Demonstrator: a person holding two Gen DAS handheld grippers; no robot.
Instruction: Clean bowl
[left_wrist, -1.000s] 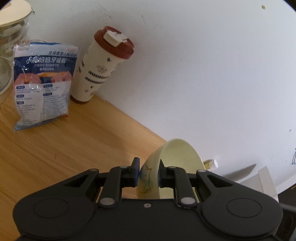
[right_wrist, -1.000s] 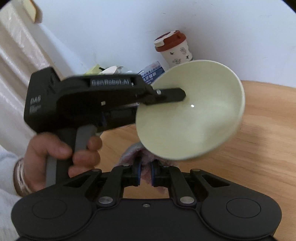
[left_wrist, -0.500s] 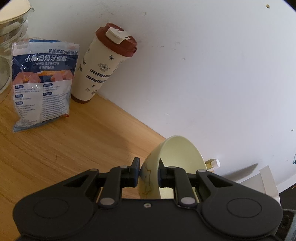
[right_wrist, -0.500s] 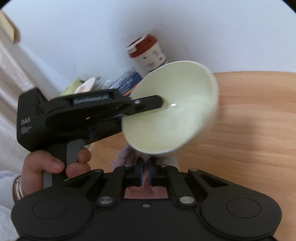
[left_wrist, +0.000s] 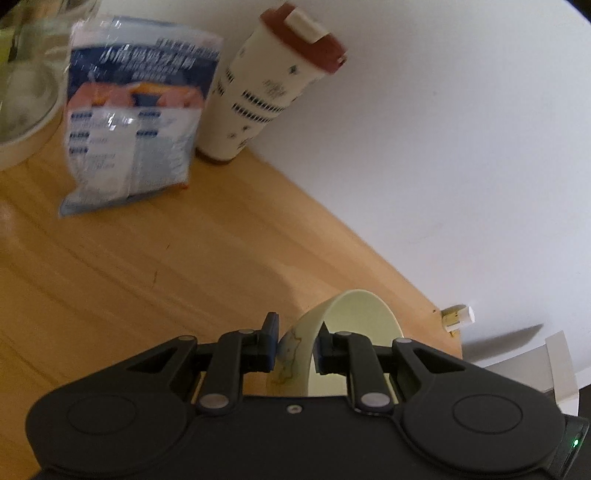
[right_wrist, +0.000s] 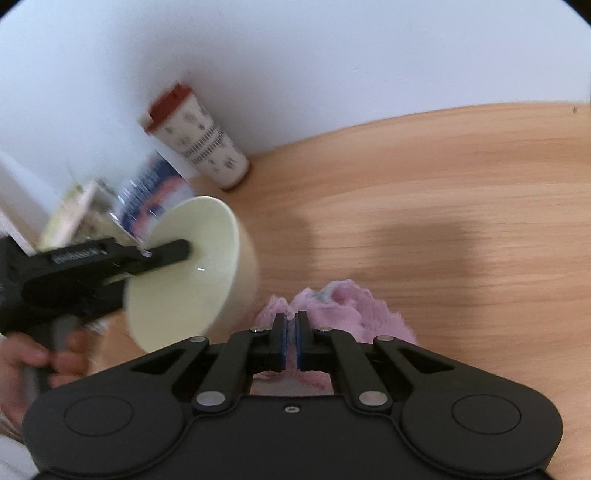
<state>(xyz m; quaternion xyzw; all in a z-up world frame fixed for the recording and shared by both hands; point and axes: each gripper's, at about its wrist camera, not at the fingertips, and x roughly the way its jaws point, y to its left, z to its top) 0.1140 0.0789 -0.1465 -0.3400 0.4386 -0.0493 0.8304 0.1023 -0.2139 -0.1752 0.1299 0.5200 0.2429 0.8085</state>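
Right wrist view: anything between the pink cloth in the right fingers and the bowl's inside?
Nothing visible. The pale yellow-green ceramic bowl is held up on its side by the left gripper, opening unobstructed except one left finger over the rim. The fluffy pink cloth in the right gripper sits beside it.

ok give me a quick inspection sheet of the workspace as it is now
surface: wooden table, against a white wall.
job's things: pale bowl held tilted above the table; pink cloth beside it, not touching it.
clutter: red-lidded cup, blue-and-white packet, glass container at the wall side.
grippers: left gripper clamped on the bowl's rim; right gripper shut on the cloth.
cables: nothing seen.
surroundings: small white object at the table's far edge; white box beyond it.
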